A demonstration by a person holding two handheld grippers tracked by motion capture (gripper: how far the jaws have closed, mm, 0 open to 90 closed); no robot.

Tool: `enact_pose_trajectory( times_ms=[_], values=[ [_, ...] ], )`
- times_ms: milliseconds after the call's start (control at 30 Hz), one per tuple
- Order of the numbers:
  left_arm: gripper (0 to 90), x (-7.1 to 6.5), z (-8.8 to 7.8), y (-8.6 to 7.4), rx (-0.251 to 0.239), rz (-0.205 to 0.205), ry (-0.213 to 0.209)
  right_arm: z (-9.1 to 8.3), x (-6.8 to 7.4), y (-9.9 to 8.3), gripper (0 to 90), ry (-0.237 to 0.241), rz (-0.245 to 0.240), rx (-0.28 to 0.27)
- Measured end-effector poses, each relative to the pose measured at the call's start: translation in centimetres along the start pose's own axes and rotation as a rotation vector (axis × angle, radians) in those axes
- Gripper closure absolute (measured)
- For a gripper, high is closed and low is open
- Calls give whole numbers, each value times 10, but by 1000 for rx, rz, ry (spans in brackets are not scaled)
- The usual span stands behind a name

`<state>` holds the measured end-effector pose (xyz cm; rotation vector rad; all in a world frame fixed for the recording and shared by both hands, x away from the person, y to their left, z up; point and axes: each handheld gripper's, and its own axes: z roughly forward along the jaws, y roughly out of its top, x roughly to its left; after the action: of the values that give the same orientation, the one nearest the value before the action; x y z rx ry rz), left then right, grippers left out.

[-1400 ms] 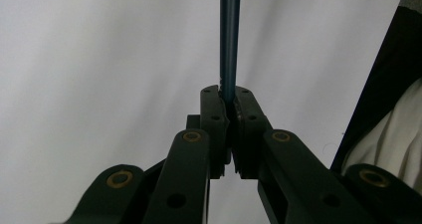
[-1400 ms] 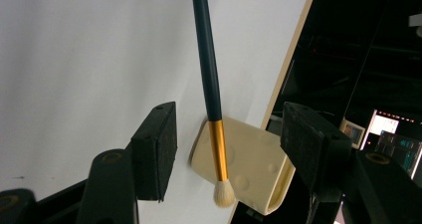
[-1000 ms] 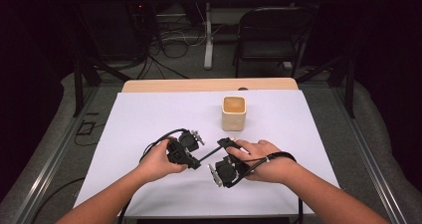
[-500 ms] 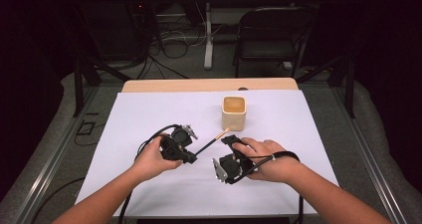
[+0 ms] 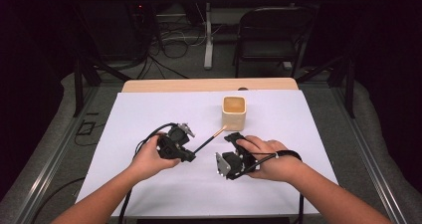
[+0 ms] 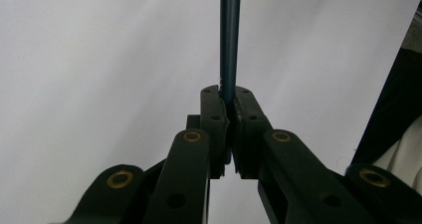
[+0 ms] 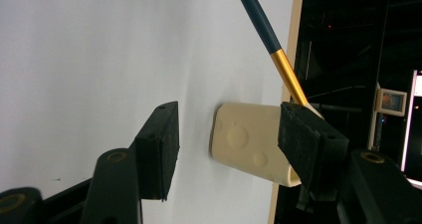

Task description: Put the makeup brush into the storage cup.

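My left gripper [image 5: 191, 153] pinches the brush [image 5: 208, 140] by its dark handle, long axis slanting far-right toward the cream cup [image 5: 234, 112], while my right gripper [image 5: 234, 143] stays spread nearby.

A white sheet [image 5: 149, 114] covered most of the wooden table [image 5: 209, 84]. Behind the table stood a dark folding chair [image 5: 271, 37], cables [image 5: 171, 37] lay tangled across the grey floor [image 5: 383, 134], and black frame legs [image 5: 82, 77] slanted at either side.
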<state>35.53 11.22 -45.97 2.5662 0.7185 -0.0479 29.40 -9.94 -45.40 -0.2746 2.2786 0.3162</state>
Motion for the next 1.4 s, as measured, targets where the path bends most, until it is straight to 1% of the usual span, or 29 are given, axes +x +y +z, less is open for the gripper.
enact_pose_trajectory(
  times_ms=[33, 100, 167, 267, 367, 400, 533, 633, 700, 733, 767, 833, 867, 900, 967, 1000, 1033, 1067, 1100, 1133, 1200, 1300, 1400],
  values=[
    [854, 0, 0, 0, -4, -1, 0, 0, -1, 0, 413, 3, 3, -2],
    [854, -1, 0, -1, -10, -1, 2, 0, -1, -1, 411, 7, 24, -9],
    [854, 0, -1, -1, -20, -1, 2, 0, -1, -3, 410, 16, 64, -17],
    [854, 0, -2, -2, -39, -16, -3, 1, -2, -7, 409, 22, 118, -26],
    [854, 1, -3, -2, -67, -30, 0, 3, -4, -11, 410, 19, 150, -24],
    [854, 1, -3, -2, -72, -27, 0, 3, -6, -13, 410, 23, 163, -22],
    [854, 1, -4, -2, -93, -28, 3, 2, -10, -17, 412, 34, 235, -34],
    [854, 1, -5, -2, -114, -29, 3, 2, -12, -19, 417, 47, 292, -54],
    [854, 1, -6, -2, -130, -35, -8, 2, -13, -20, 425, 62, 329, -57],
    [854, 1, -7, -2, -137, -30, -10, 1, -13, -21, 426, 62, 342, -56],
    [854, 1, -8, -3, -146, -38, -8, 1, -14, -21, 427, 64, 357, -67],
    [854, 2, -10, -3, -159, -34, -5, 0, -15, -22, 427, 73, 403, -76],
    [854, 2, -11, -4, -169, -40, -8, 0, -15, -23, 427, 73, 415, -79],
    [854, 2, -12, -4, -179, -37, -7, -1, -16, -24, 427, 76, 437, -82],
    [854, 2, -13, -5, -185, -41, -9, -1, -16, -26, 426, 84, 482, -100],
    [854, 1, -13, -6, -187, -44, -13, -1, -17, -27, 425, 88, 490, -105],
    [854, 1, -13, -6, -187, -41, -13, 0, -18, -27, 425, 93, 509, -120],
    [854, 1, -12, -6, -188, -42, -13, -1, -18, -28, 424, 107, 541, -129],
    [854, 1, -12, -7, -189, -45, -14, 0, -19, -29, 422, 115, 560, -138],
    [854, 1, -12, -7, -193, -40, -12, 1, -19, -29, 422, 121, 571, -144],
    [854, 1, -12, -8, -209, -46, -17, 1, -20, -30, 422, 133, 599, -158],
    [854, 1, -13, -9, -228, -49, -11, 2, -22, -31, 422, 146, 641, -178],
    [854, 1, -13, -11, -250, -53, -9, 1, -24, -34, 418, 158, 701, -205]
  ],
)
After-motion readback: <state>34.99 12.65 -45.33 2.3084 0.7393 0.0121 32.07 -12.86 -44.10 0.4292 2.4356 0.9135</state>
